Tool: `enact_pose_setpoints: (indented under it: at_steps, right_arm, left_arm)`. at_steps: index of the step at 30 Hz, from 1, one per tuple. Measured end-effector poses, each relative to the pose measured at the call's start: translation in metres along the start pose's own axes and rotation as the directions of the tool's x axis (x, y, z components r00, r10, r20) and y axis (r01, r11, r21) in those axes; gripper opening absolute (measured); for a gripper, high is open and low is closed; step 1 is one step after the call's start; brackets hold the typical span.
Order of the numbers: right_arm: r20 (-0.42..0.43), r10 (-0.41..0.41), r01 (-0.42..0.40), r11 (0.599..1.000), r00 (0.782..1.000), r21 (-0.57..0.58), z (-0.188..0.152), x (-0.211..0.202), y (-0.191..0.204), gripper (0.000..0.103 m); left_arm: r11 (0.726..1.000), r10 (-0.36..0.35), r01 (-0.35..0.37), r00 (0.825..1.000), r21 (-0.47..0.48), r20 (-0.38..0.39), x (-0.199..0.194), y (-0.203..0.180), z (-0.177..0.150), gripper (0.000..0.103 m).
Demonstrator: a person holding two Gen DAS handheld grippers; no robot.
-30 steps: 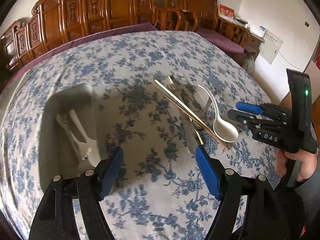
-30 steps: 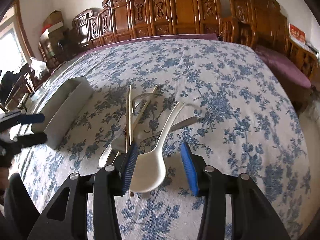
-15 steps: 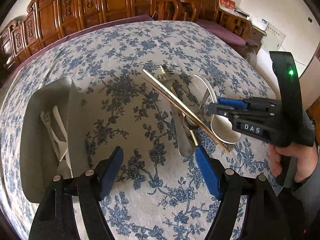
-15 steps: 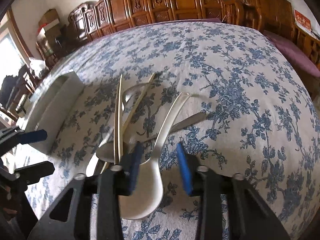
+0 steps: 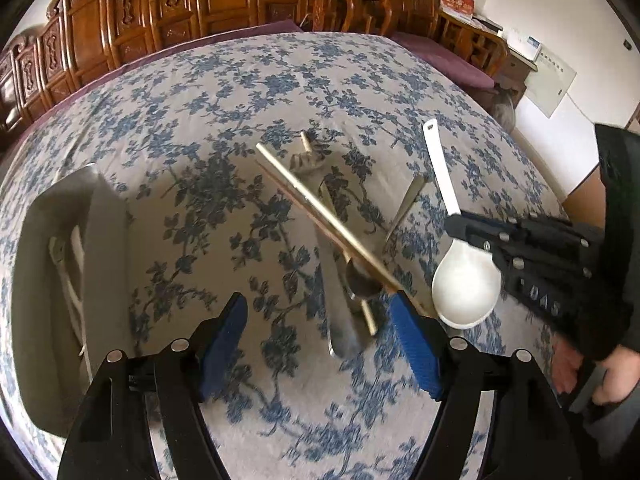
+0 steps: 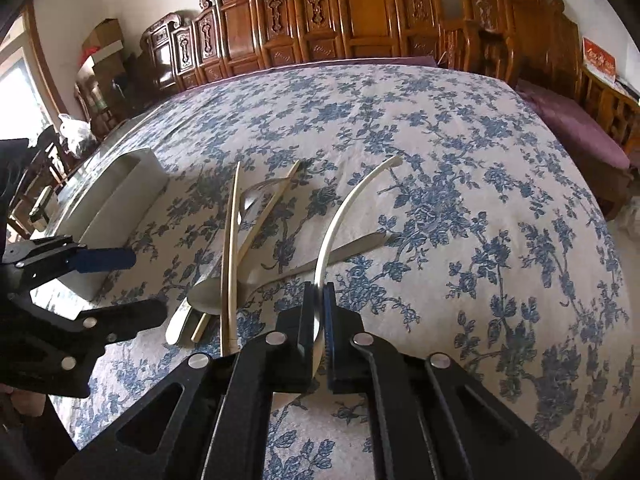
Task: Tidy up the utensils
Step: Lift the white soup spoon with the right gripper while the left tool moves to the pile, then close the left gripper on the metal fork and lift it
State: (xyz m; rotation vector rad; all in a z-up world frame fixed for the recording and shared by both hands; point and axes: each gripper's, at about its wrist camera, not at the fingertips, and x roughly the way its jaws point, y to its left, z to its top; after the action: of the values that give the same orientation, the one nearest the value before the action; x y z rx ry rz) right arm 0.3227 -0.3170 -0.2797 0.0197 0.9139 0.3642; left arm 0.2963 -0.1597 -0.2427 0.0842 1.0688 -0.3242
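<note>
Right gripper [image 6: 320, 320] clamped on white ceramic soup spoon [image 5: 466, 280], jaws pinched narrow on the handle just above the bowl, handle arcing up and away ahead of the jaws. Left gripper [image 5: 320, 344] empty, jaws wide, hovering over the floral blue-and-white tablecloth on the bench [image 5: 280, 92]. To do it well: lift straight up before any sideways travel, since the spoon handle crosses over the flat metal knife handle [image 6: 352, 248] ahead of the jaws and a drag would likely disturb the pile; keep grip firm, glazed ceramic probably slick and bowl-heavy, likely to pivot in the pads; then carry toward the pale grey rectangular plastic organiser tray [image 5: 52, 280] off left of the jaws and lay it lengthwise. Pair of light wooden chopsticks [image 6: 230, 256] and steel spoon [image 6: 208, 296] just left of the right jaws, overlapping each other, untouched. Left wrist view only: tray interior, with a white utensil already inside, type unclear through blur; also spoon bowl whole. Right wrist view only: the pinch itself, and the knife handle passing under the spoon; tray seen only as outer wall.
</note>
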Motion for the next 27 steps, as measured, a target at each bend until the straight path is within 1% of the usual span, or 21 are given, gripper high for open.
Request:
enact_pose_setpoints:
  at_steps: [2, 6, 11, 13, 15, 17, 19, 21, 22, 25, 26, 27]
  right_arm:
    - [0.003, -0.007, 0.007, 1.000, 1.000, -0.009, 0.000, 0.000, 0.000, 0.005]
    - [0.006, -0.006, 0.006, 1.000, 1.000, -0.006, 0.000, -0.001, -0.001, 0.005]
    - [0.009, -0.001, 0.001, 1.000, 1.000, 0.002, 0.000, -0.001, -0.003, 0.005]
    - [0.007, 0.000, 0.000, 1.000, 1.000, 0.001, 0.000, -0.001, -0.003, 0.005]
    - [0.010, 0.003, -0.003, 1.000, 1.000, 0.003, 0.000, -0.001, -0.003, 0.005]
    - [0.011, 0.005, -0.005, 1.000, 1.000, 0.001, 0.001, -0.001, -0.002, 0.005]
    - [0.013, 0.008, -0.008, 1.000, 1.000, 0.002, 0.001, -0.001, -0.002, 0.005]
    - [0.014, 0.010, -0.010, 1.000, 1.000, 0.002, 0.001, -0.001, -0.001, 0.005]
    - [0.014, 0.009, -0.009, 1.000, 1.000, 0.002, 0.001, -0.001, -0.001, 0.005]
    - [0.014, 0.010, -0.010, 1.000, 1.000, 0.004, 0.001, -0.001, -0.001, 0.005]
    - [0.014, 0.009, -0.009, 1.000, 1.000, 0.002, 0.001, -0.001, -0.001, 0.005]
    - [0.014, 0.009, -0.009, 1.000, 1.000, 0.002, 0.001, -0.001, -0.001, 0.005]
  left_arm:
    - [1.000, 0.001, -0.001, 1.000, -0.005, -0.006, 0.007, -0.001, 0.008, 0.063]
    - [1.000, 0.013, -0.013, 1.000, -0.023, -0.013, 0.019, 0.002, 0.022, 0.061]
    - [0.997, 0.060, -0.062, 0.998, -0.036, -0.034, 0.038, 0.008, 0.037, 0.053]
    - [0.998, 0.052, -0.053, 0.998, -0.033, -0.031, 0.041, 0.008, 0.039, 0.053]
    - [0.998, 0.061, -0.062, 0.998, -0.016, -0.033, 0.041, 0.004, 0.042, 0.052]
    - [0.997, 0.078, -0.078, 0.996, -0.004, -0.034, 0.041, 0.001, 0.042, 0.048]
    - [0.997, 0.078, -0.078, 0.996, -0.003, -0.042, 0.040, 0.000, 0.042, 0.043]
    - [0.997, 0.082, -0.083, 0.995, -0.010, -0.059, 0.040, 0.000, 0.042, 0.035]
    - [0.997, 0.069, -0.071, 0.996, -0.019, -0.063, 0.039, 0.001, 0.041, 0.033]
    - [0.997, 0.040, -0.044, 0.996, -0.057, -0.075, 0.039, 0.006, 0.040, 0.032]
    - [0.997, 0.036, -0.041, 0.996, -0.062, -0.077, 0.039, 0.007, 0.040, 0.031]
    - [0.997, 0.052, -0.058, 0.994, -0.060, -0.093, 0.042, 0.006, 0.040, 0.031]
